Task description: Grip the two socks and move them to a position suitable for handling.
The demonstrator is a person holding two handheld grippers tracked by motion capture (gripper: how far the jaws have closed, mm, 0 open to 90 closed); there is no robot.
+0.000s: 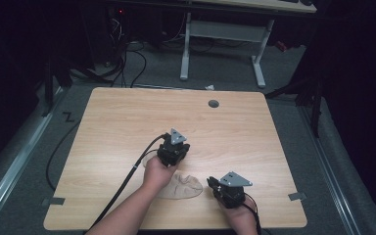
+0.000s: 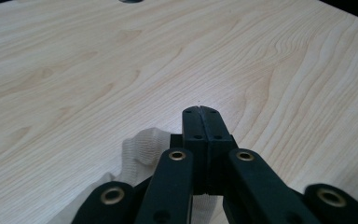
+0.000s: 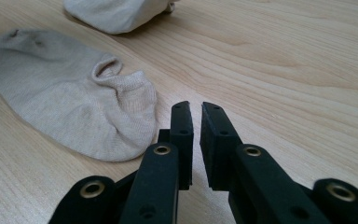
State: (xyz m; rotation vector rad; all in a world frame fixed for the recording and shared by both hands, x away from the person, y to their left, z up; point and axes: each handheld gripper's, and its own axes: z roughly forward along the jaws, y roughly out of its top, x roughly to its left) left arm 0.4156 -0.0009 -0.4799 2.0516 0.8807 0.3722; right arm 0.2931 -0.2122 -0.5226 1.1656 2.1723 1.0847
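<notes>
The surface (image 1: 127, 122) is pale wood-grain laminate with rounded corners and a small dark round grommet (image 1: 213, 104) near its far edge. On its near half lies a beige sock (image 1: 186, 186), a low-cut knit with a fine ribbed weave, flattened into a rounded oval with its opening puckered and folded in on itself; the right gripper view shows it (image 3: 74, 107) just left of the jaws, with faint dark specks near its far end. A second sock (image 3: 116, 11) of paler cloth lies beyond it, cut off by the top edge of that view. The left tool (image 2: 200, 114) has its black, matte jaws pressed flat together, and a bit of white mesh-like knit fabric (image 2: 140, 149) shows just beside and beneath them; whether the fabric is pinched between the pads cannot be made out. From above, the left tool (image 1: 173, 149) sits over the far end of the cloth, the hand hiding much of what lies below. The right tool (image 3: 196, 116) stands slightly parted, a narrow gap between its pads with nothing in it, hovering just beside the beige sock.
</notes>
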